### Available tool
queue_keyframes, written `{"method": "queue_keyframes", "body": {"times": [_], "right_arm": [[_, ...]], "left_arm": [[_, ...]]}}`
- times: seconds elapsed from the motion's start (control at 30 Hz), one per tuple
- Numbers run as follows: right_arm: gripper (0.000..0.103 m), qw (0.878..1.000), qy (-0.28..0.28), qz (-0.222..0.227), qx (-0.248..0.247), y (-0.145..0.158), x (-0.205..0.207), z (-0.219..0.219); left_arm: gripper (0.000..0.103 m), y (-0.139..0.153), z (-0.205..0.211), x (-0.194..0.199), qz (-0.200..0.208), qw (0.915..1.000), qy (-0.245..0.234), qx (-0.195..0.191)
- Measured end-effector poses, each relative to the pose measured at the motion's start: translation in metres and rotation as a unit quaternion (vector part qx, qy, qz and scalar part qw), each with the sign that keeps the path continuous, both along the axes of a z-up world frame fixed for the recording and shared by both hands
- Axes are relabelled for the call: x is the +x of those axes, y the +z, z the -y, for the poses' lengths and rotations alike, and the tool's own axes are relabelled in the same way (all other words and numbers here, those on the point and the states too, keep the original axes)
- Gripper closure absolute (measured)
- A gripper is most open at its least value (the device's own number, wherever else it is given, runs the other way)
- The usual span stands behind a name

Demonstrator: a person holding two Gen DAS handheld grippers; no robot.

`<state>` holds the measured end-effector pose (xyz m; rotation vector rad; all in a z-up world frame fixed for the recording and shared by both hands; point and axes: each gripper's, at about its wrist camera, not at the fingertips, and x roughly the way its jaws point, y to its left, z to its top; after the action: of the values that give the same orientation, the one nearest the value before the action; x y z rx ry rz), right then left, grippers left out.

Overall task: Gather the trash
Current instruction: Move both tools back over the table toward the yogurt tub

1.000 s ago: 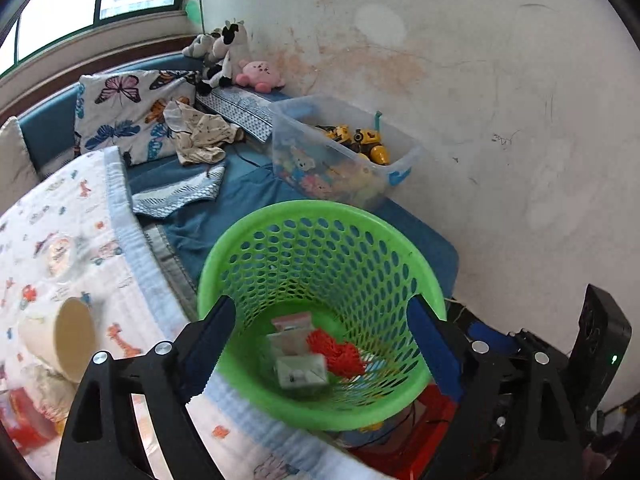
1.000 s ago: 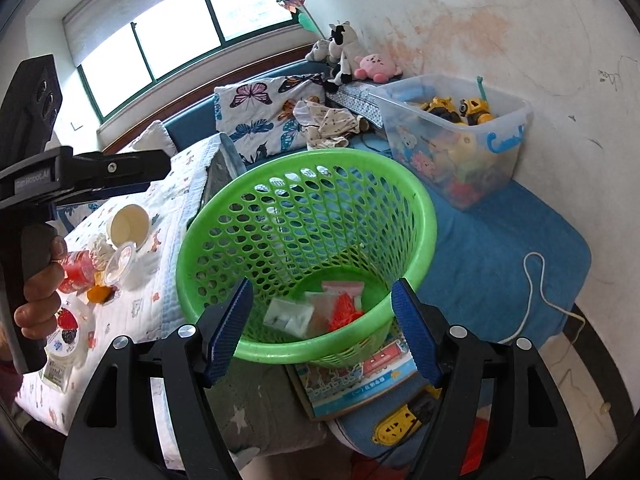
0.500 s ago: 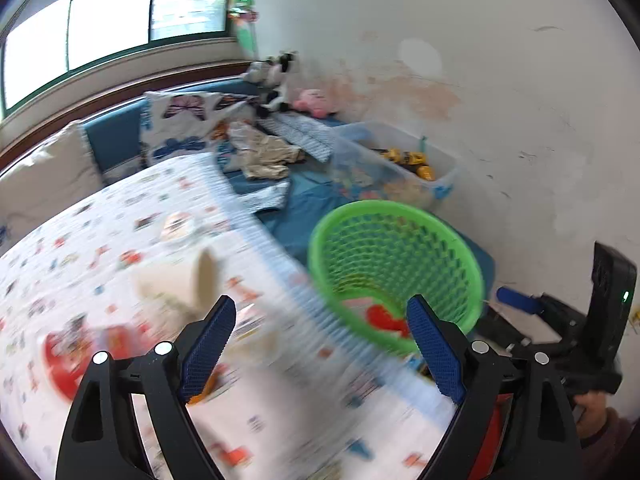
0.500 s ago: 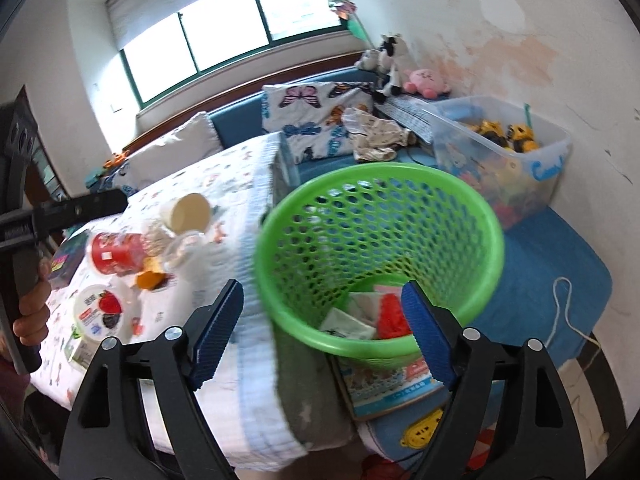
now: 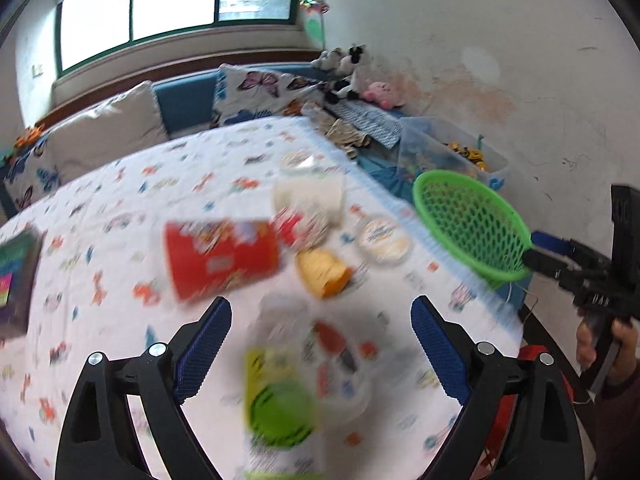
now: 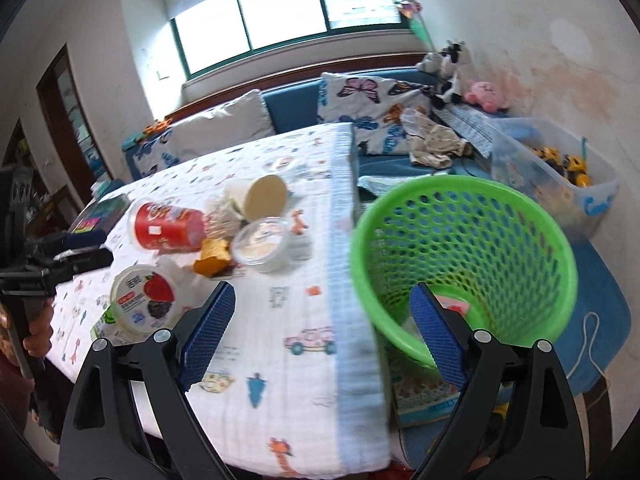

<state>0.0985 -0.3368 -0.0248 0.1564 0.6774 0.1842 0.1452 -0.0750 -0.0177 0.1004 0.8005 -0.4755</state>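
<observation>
A green mesh basket (image 6: 468, 256) stands beside the table's right edge with scraps at its bottom; it also shows in the left wrist view (image 5: 472, 224). Trash lies on the patterned tablecloth: a red cup (image 6: 168, 226) on its side, a beige paper cup (image 6: 260, 198), a clear lidded tub (image 6: 262, 242), an orange wrapper (image 6: 214, 258) and a yogurt lid (image 6: 142, 300). In the blurred left wrist view the red cup (image 5: 222, 254), orange wrapper (image 5: 322, 272) and a green-labelled packet (image 5: 276, 396) show. My left gripper (image 5: 320, 344) is open above the packet. My right gripper (image 6: 322, 332) is open over the table edge.
A blue couch (image 6: 400, 160) with butterfly cushions, plush toys (image 6: 452, 68) and a clear toy bin (image 6: 556, 172) lies behind the basket. A dark book (image 5: 12, 280) lies at the table's left. A picture book (image 6: 424, 396) lies under the basket.
Both grippers swung left from over the basket to the table. The left one now hovers over the trash pile; the right one is over the table's edge. Both stayed open.
</observation>
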Motion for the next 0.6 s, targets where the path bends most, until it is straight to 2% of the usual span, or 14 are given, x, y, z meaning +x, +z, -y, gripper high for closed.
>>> {"method": "queue_keyframes", "body": {"times": [0.33, 0.6], "right_arm": [[0.014, 0.998, 0.064, -0.015, 0.005, -0.008, 0.008, -0.048], [0.014, 0.986, 0.149, -0.048, 0.055, -0.029, 0.017, -0.102]], "left_arm": [[0.012, -0.027, -0.054, -0.033, -0.018, 0.9994, 0.031, -0.002], [0.012, -0.023, -0.094, -0.041, -0.013, 0.9964, 0.081, -0.020]]}}
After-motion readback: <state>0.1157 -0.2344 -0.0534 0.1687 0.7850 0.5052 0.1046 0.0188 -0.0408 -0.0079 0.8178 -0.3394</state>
